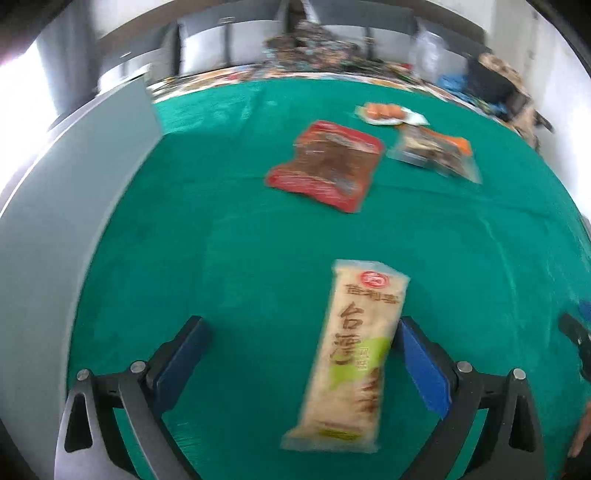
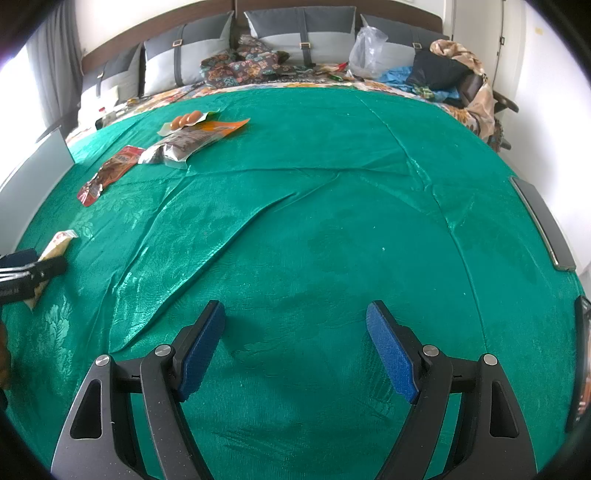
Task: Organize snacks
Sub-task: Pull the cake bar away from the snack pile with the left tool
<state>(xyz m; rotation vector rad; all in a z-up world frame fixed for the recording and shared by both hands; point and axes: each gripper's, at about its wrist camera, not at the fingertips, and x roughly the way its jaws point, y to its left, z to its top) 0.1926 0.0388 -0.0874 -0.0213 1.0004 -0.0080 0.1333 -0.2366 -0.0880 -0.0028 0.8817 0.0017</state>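
Between the blue pads of the left claw [image 1: 301, 347] a long cream snack packet [image 1: 351, 354] lay on the green bedspread [image 2: 314, 221], the jaws spread wide and released, though one pad looked to brush its edge. A clean withdrawal was judged best, lifted straight back so that the packet was not dragged askew. The right claw [image 2: 295, 347] was held open over bare cloth, gripping nothing. Farther up, a red packet [image 1: 327, 164], a clear pouch [image 1: 436, 151] and a sausage pack [image 1: 388, 112] were laid near one another. Grey cushions [image 2: 299, 33] and heaped clothes [image 2: 251, 62] were seen beyond.
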